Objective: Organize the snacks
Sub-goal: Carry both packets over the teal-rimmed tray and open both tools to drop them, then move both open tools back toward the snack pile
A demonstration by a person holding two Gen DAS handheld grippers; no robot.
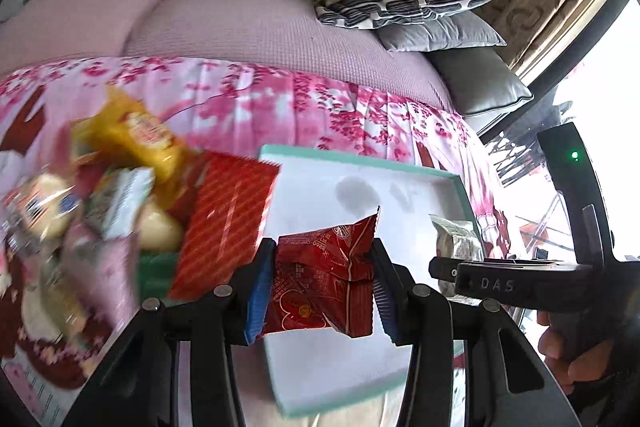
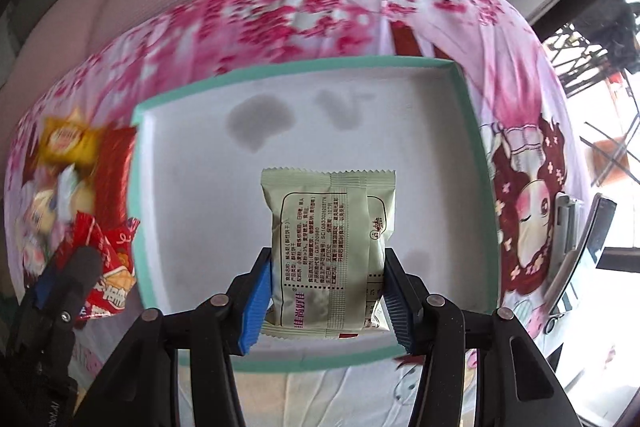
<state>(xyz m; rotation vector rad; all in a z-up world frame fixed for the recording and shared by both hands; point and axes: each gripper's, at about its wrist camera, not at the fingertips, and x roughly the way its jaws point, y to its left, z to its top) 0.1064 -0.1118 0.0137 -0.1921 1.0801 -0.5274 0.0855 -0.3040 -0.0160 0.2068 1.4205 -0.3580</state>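
- Red crinkled foil snack packet (image 1: 326,285) sits clamped between the blue pads of the left gripper (image 1: 320,287), lifted over the near left part of the tray.
- Pale green sealed snack pouch (image 2: 330,259), printed back facing the camera, is squeezed between the jaws of the right gripper (image 2: 326,291), above the tray's near middle.
- White shallow tray with mint-green rim (image 2: 136,187) lies on the pink floral cloth (image 2: 280,23); grey stains mark its far floor.
- Heap of mixed snack packets (image 1: 100,195) lies left of the tray, blurred.
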